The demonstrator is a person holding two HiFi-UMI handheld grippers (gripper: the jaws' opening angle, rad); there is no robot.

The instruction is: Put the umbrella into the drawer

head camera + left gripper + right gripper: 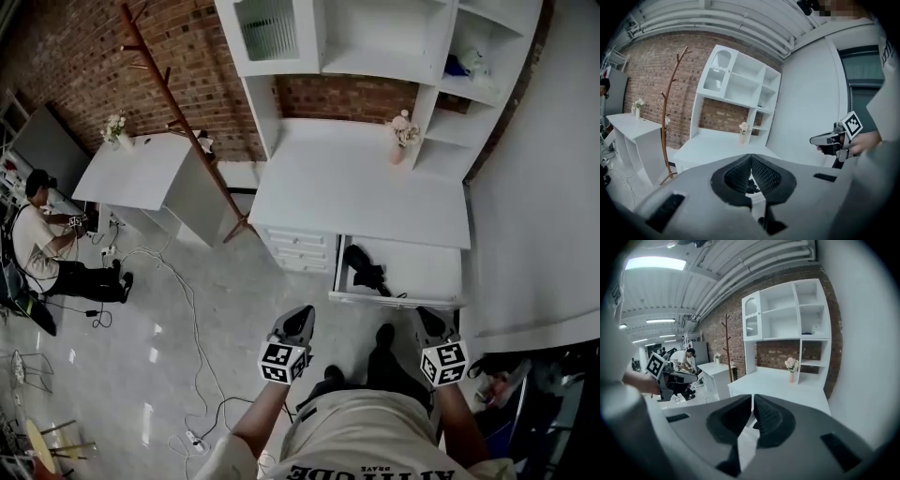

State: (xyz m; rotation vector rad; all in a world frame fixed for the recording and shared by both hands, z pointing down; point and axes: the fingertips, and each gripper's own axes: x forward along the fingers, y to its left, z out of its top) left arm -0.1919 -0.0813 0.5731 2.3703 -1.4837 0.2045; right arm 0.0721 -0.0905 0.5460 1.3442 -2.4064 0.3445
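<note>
The umbrella (366, 267) already lies in the drawer (422, 298), which stands pulled out from the table's (356, 187) front edge, toward its right corner. It rests slantwise in the left half of the drawer, with one end close to the front wall. The rest of the drawer floor is bare.

Both claws are held close to the person's body, well apart from the drawer. The left claw (302, 317) has its jaws together with nothing between them, as its own view confirms (751, 161). The right claw (429, 321) also looks closed and empty in its own view (753, 400).

In my judgement the placing itself is done, and what remains, if anything, is shutting the drawer. That is where trouble could come.

- **Jamming:** no view settles whether the umbrella sits below the rim. A raised handle or a loose fold of cloth could catch under the table's front edge.
- **Skewing:** a push from a closed claw at one corner of the drawer front could twist the drawer on its runners, so a push at the middle is safer.
- **Slipping:** a hard push on the smooth white front could make the claw slide off it.
- **Vase:** the vase of flowers (403, 136) stands near the table's back right corner, so a rough slam might rock it.
</note>
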